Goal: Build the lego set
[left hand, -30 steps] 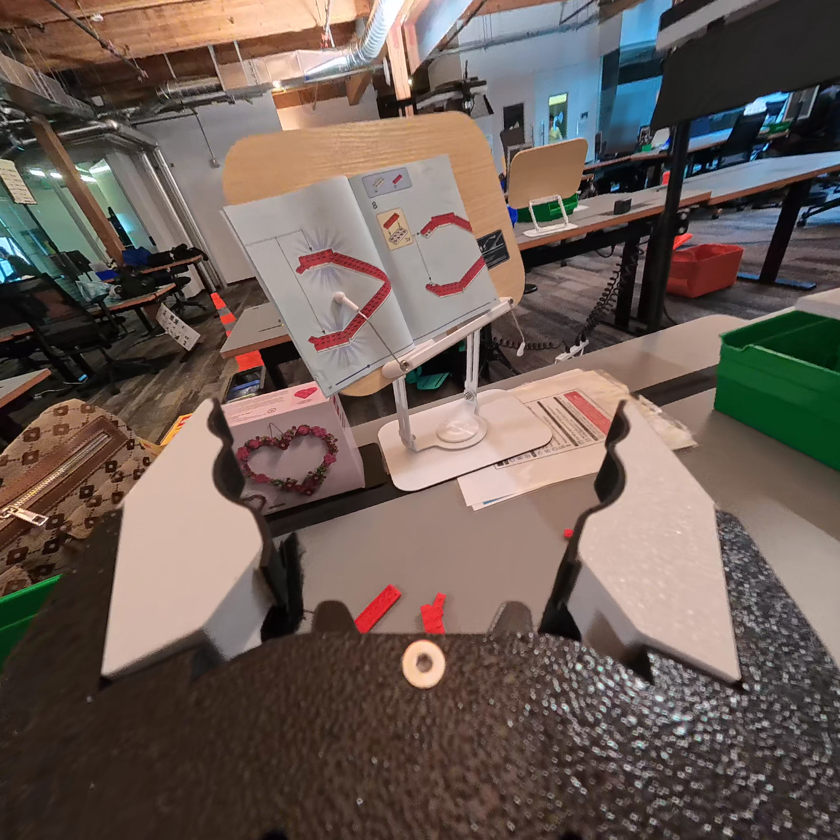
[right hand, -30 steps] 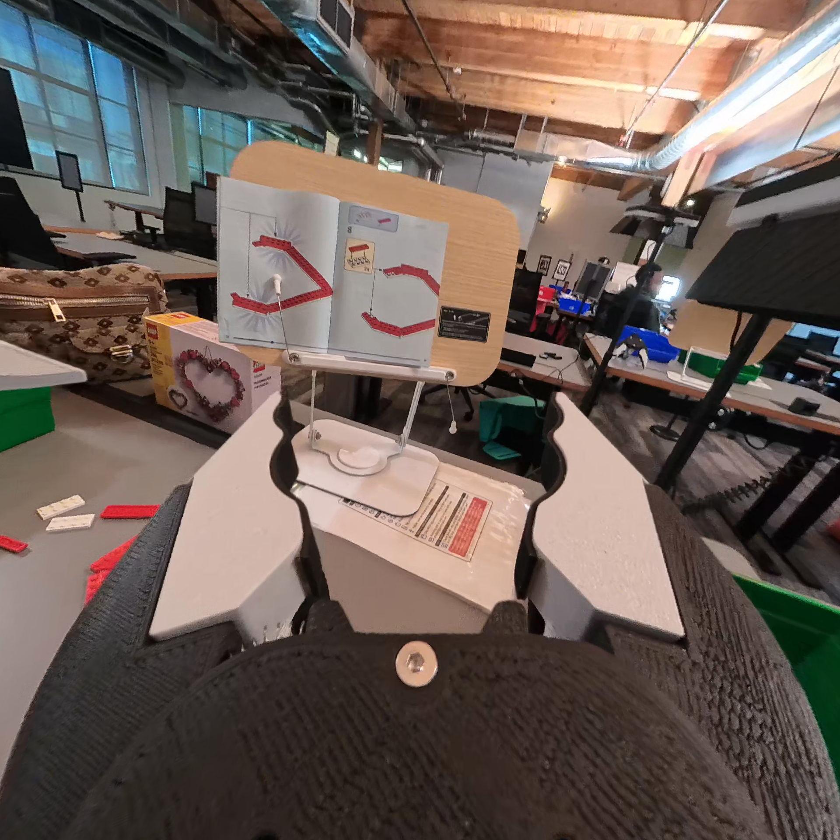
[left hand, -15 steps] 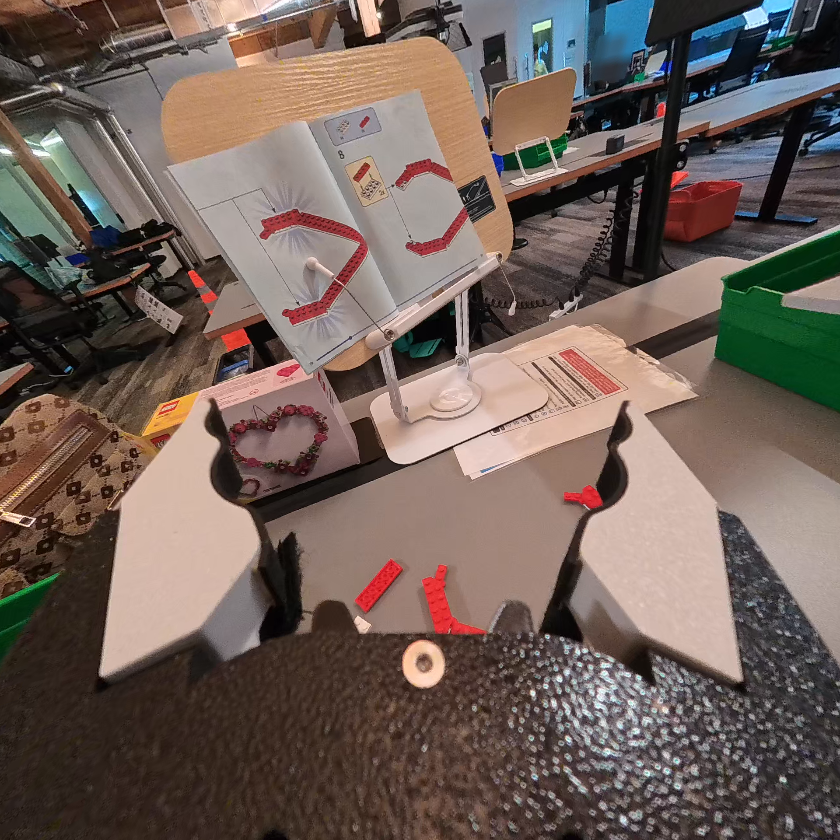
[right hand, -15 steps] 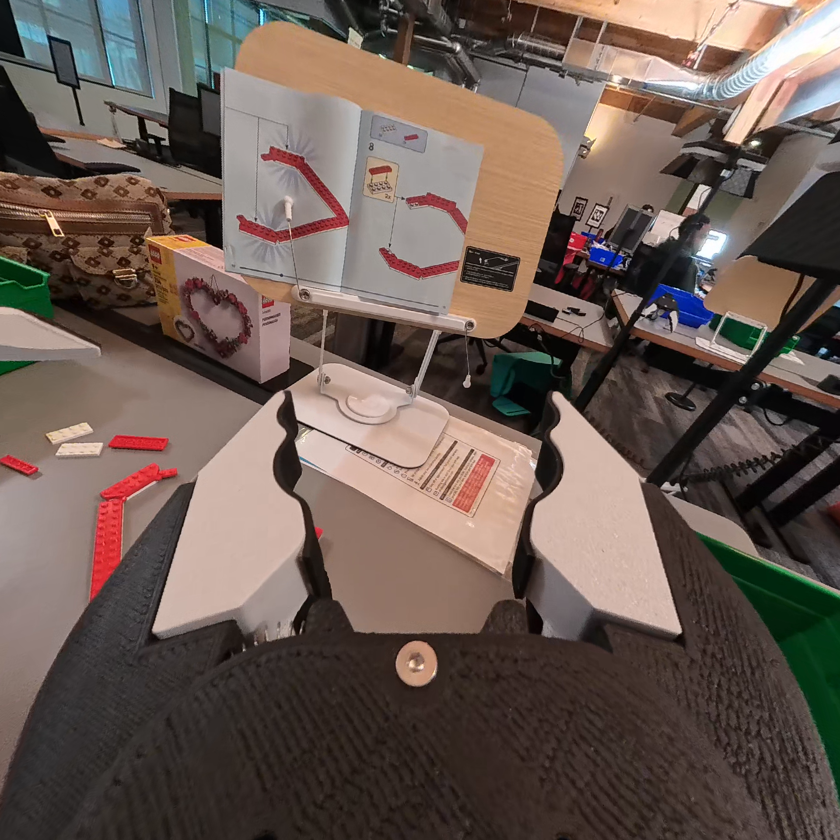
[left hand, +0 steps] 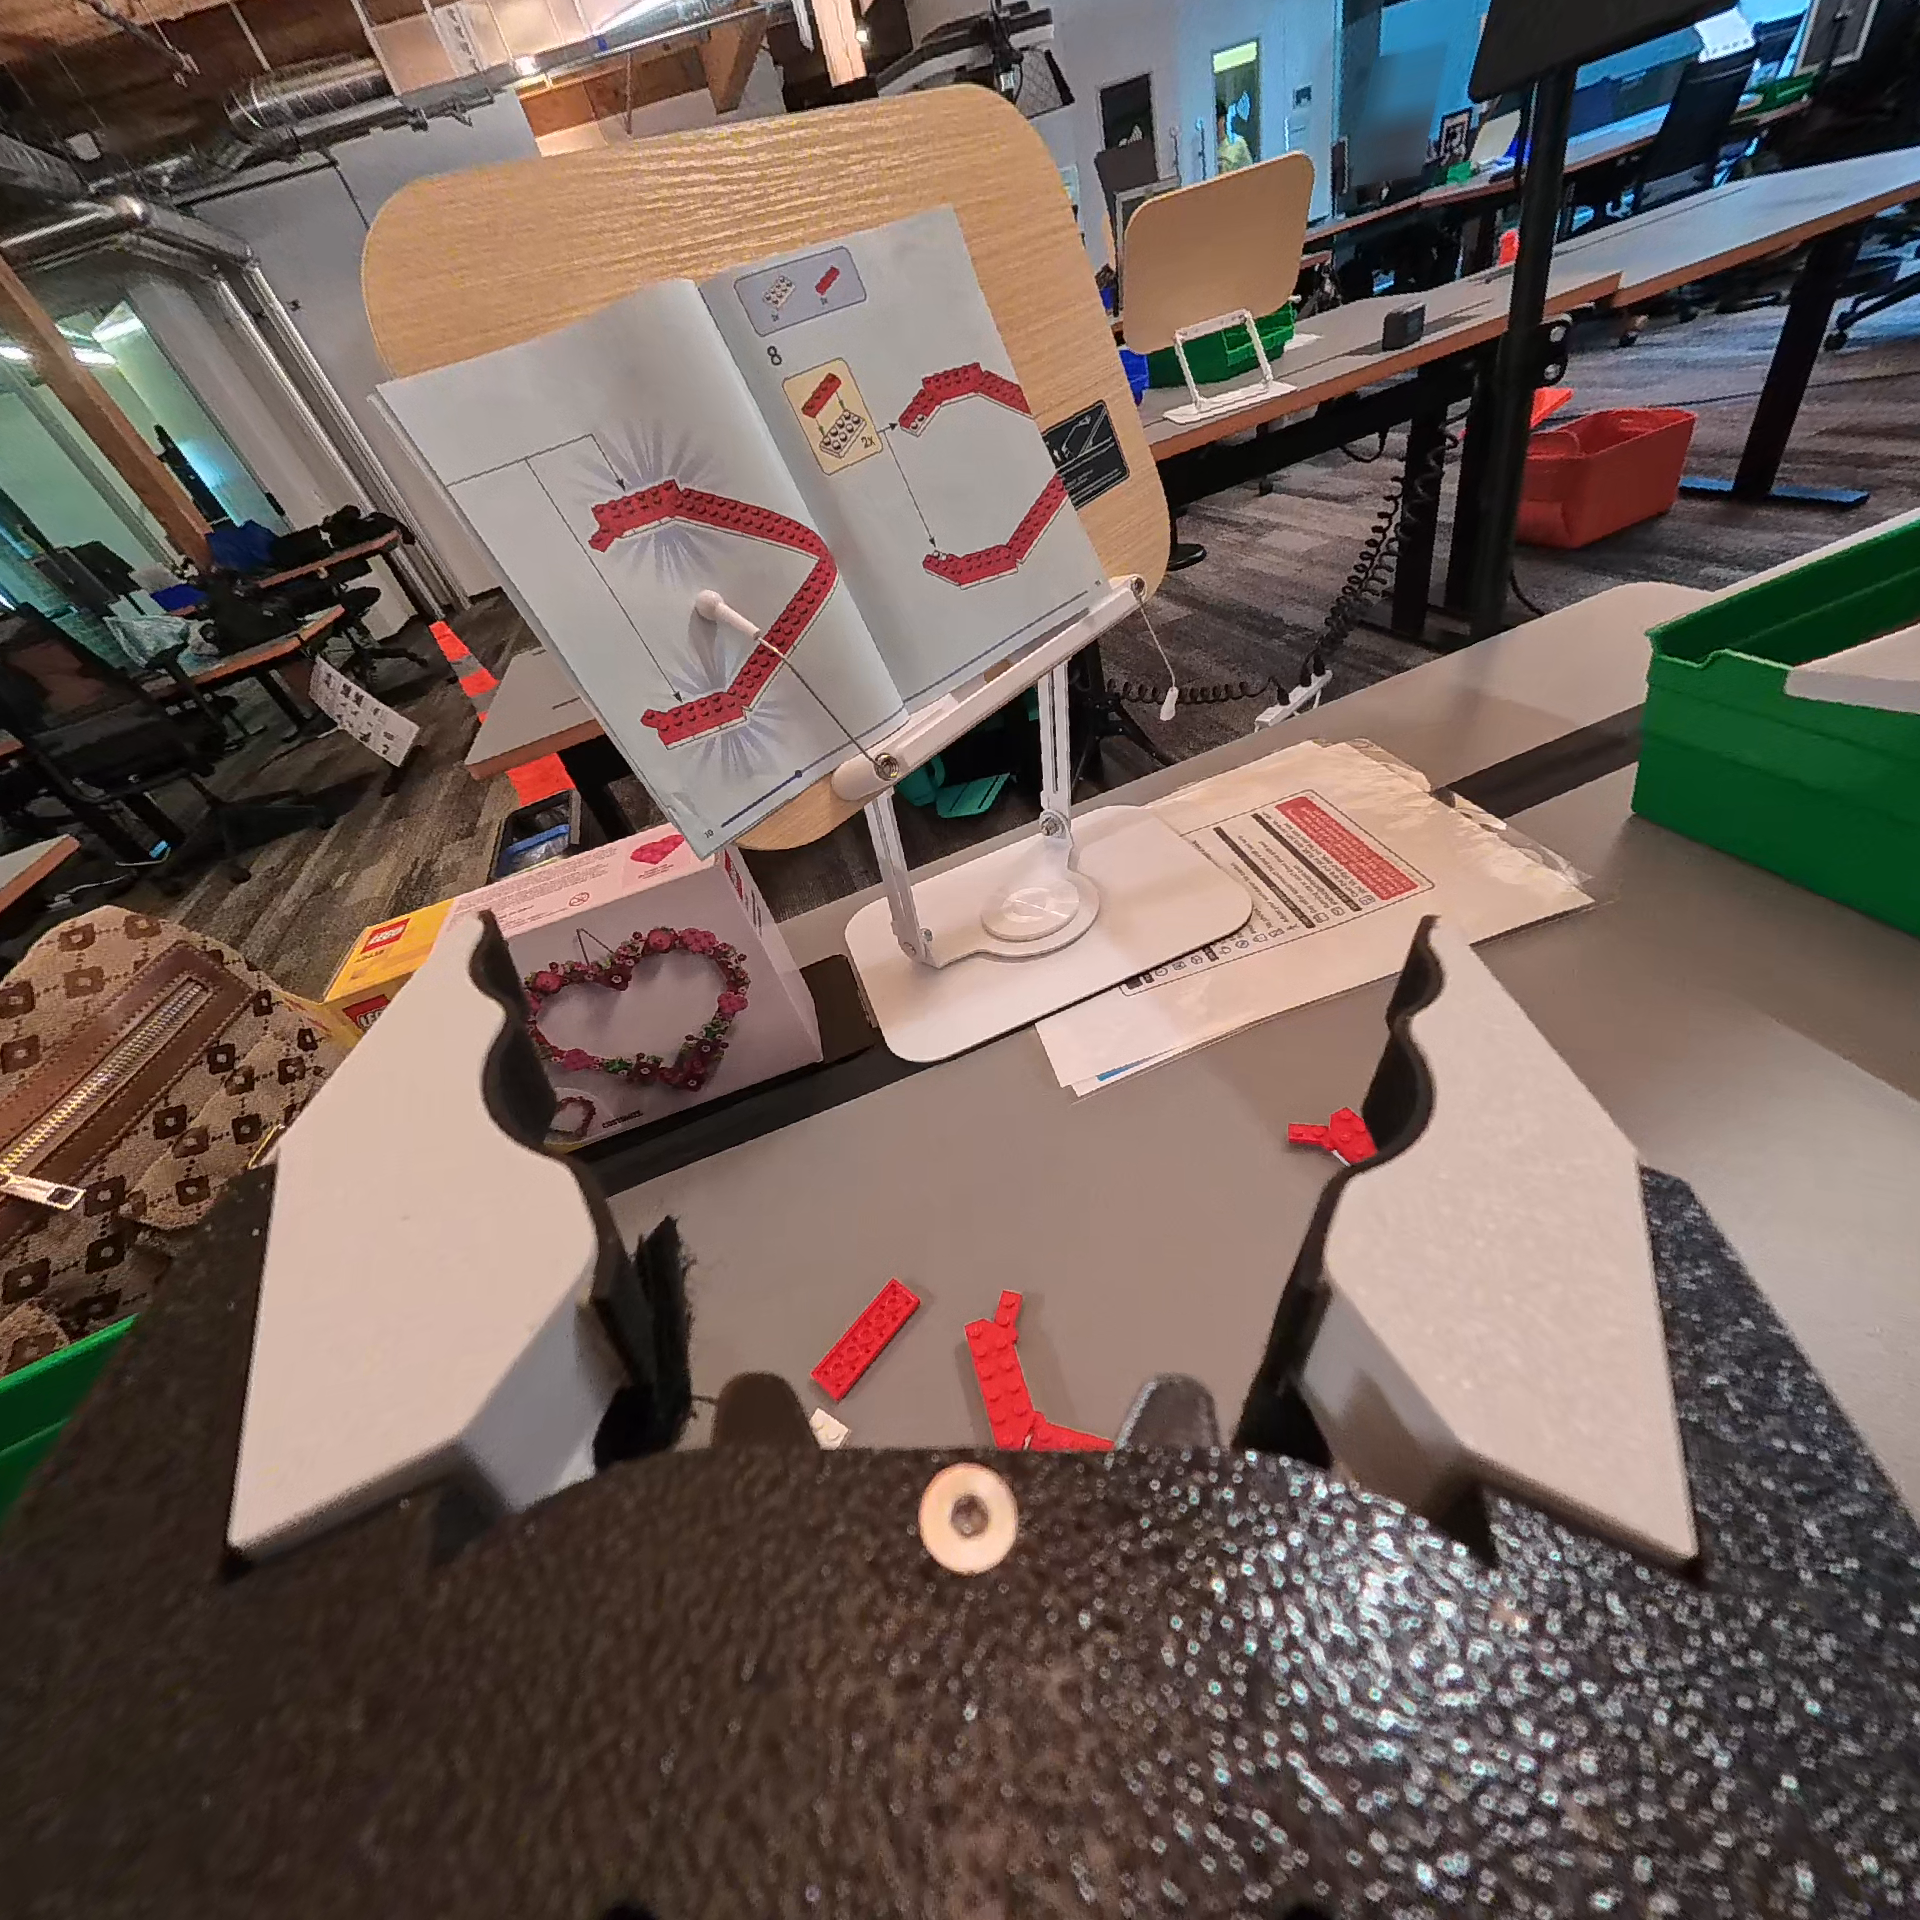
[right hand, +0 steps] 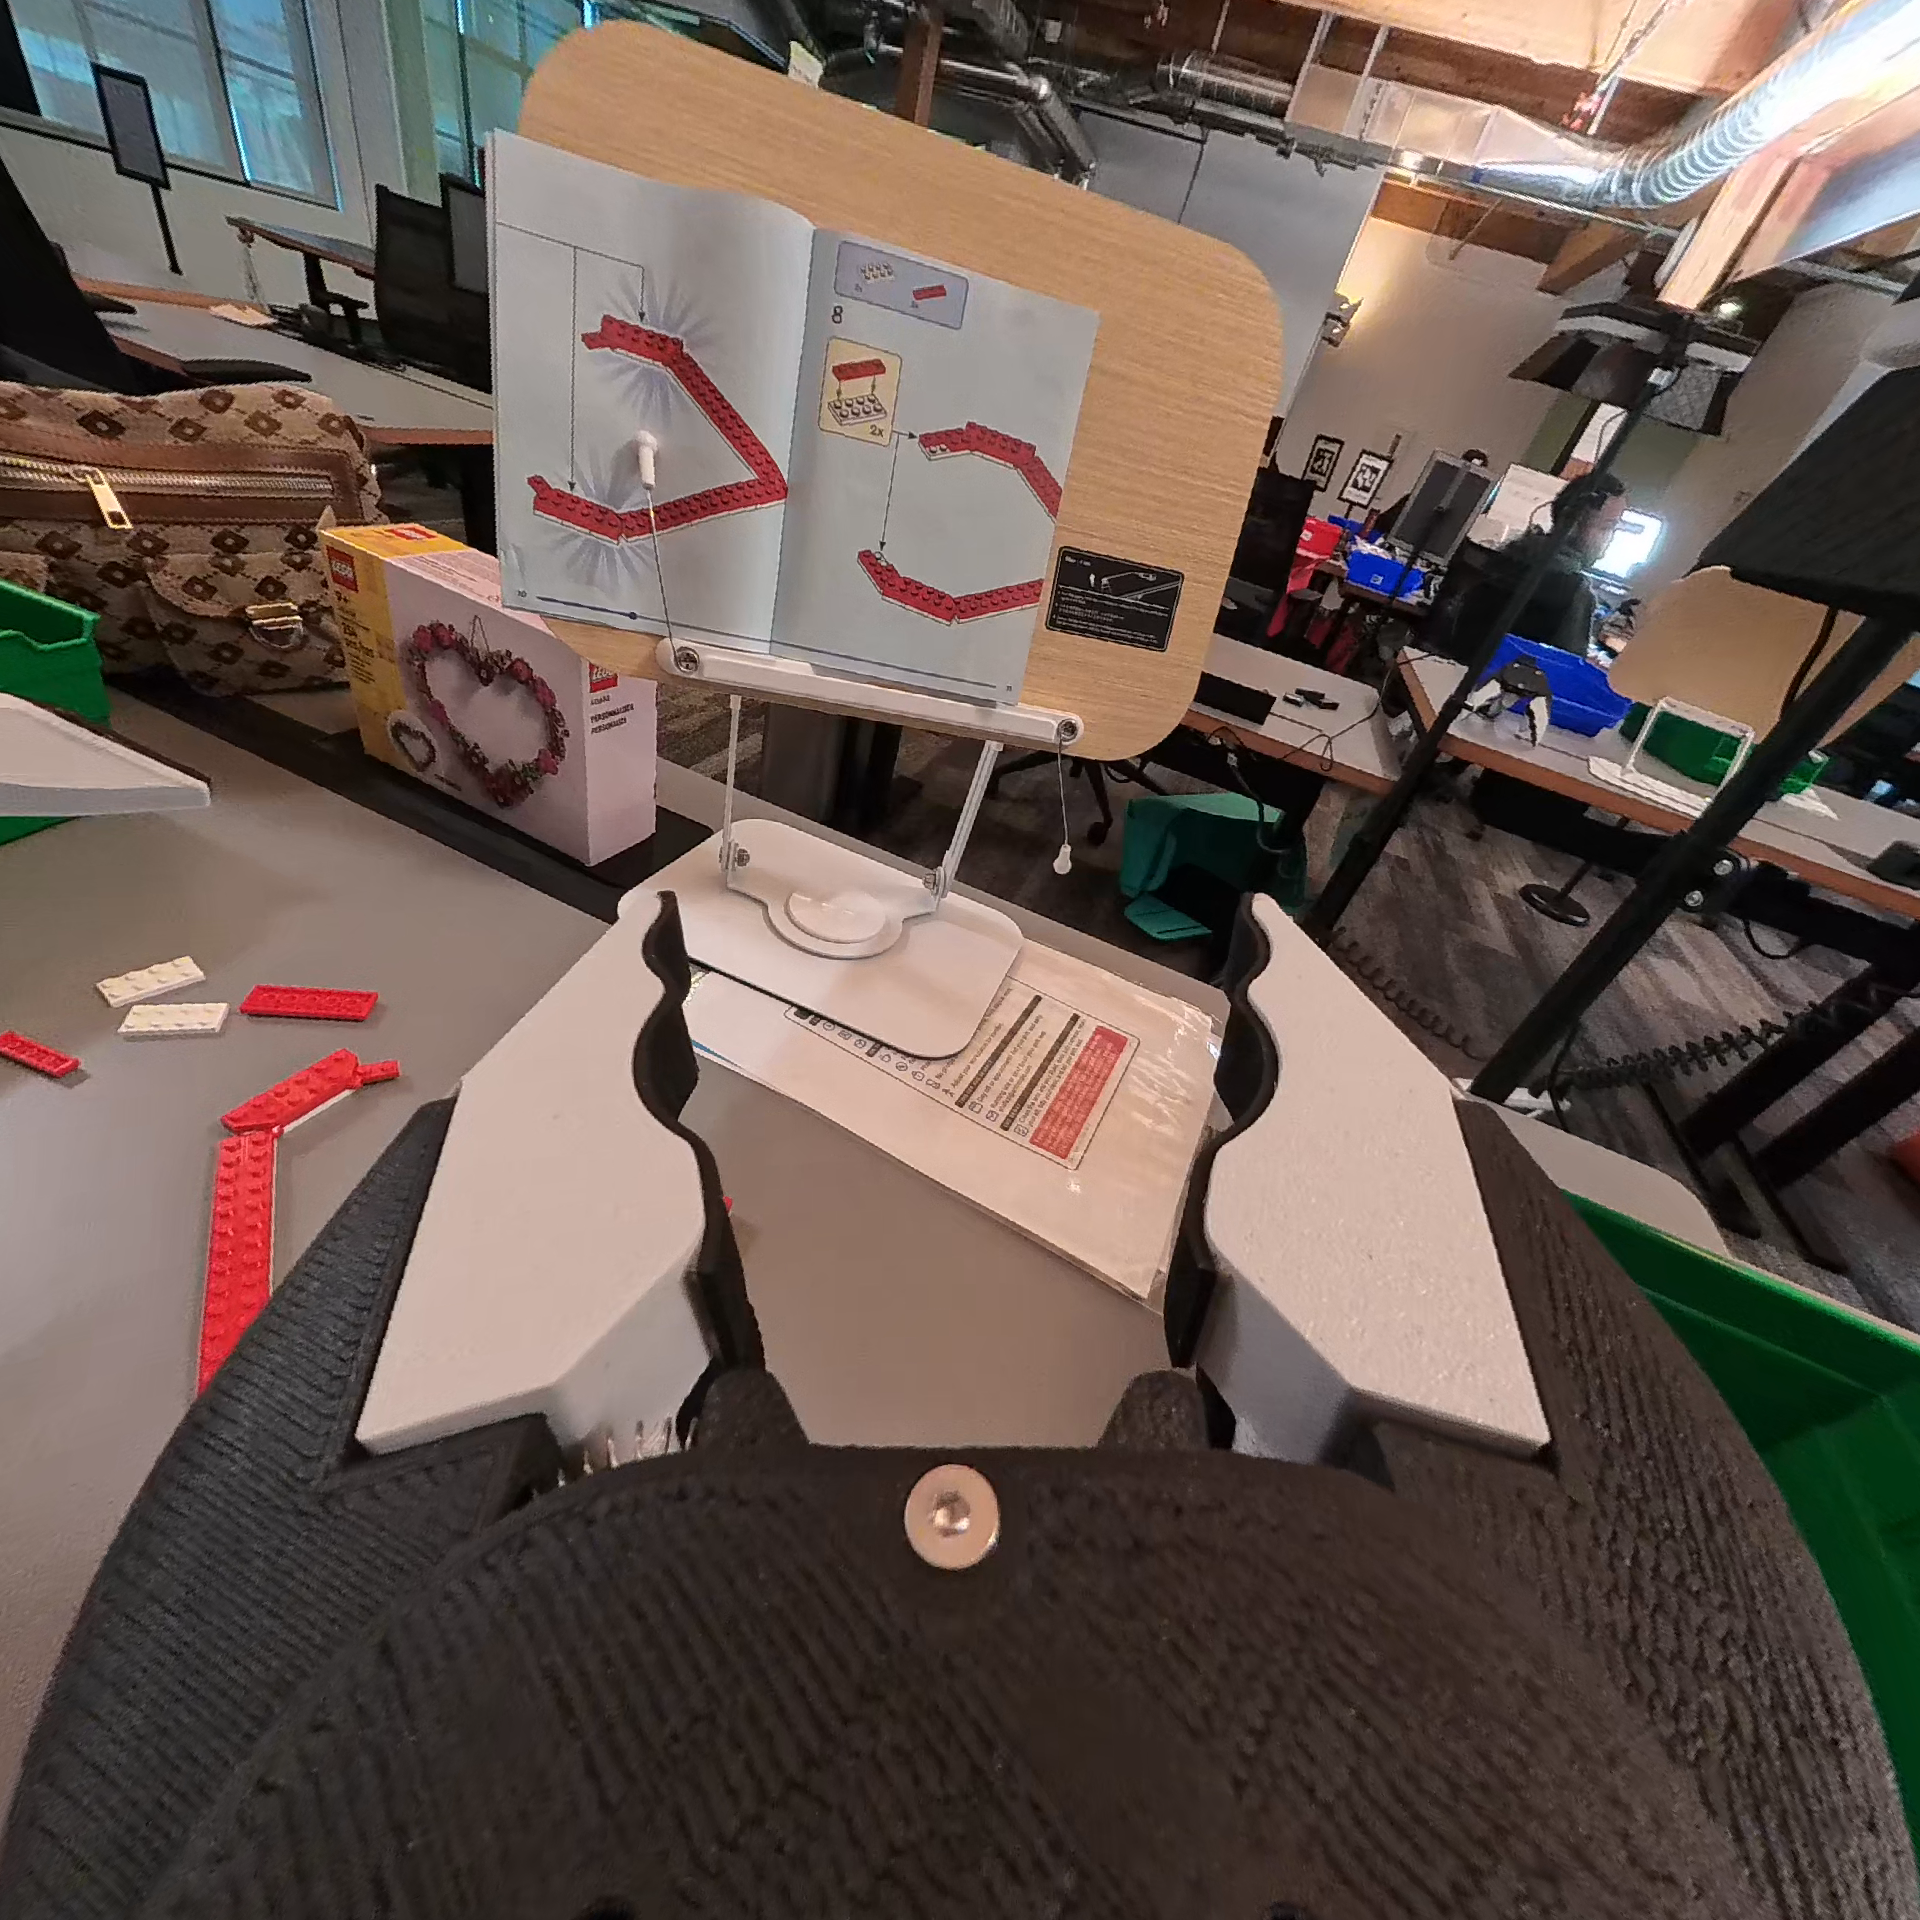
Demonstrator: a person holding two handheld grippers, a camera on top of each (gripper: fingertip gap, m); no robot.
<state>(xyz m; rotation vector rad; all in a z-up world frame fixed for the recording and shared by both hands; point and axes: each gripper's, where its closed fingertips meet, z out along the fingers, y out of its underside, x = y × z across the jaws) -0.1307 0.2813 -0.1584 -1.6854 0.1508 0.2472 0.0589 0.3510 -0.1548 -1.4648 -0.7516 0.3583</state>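
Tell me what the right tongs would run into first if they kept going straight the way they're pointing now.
Probably the clear plastic bag with a red warning panel lying on the grey table, then the white base of the book stand on top of it. The open right tongs hold nothing; depth is hard to judge.

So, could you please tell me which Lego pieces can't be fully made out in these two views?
- Left wrist view: small red piece, partly behind the left claw finger.
- Left wrist view: white plate, mostly hidden by the claw body.
- Right wrist view: long red assembly, lower end behind the right claw body.
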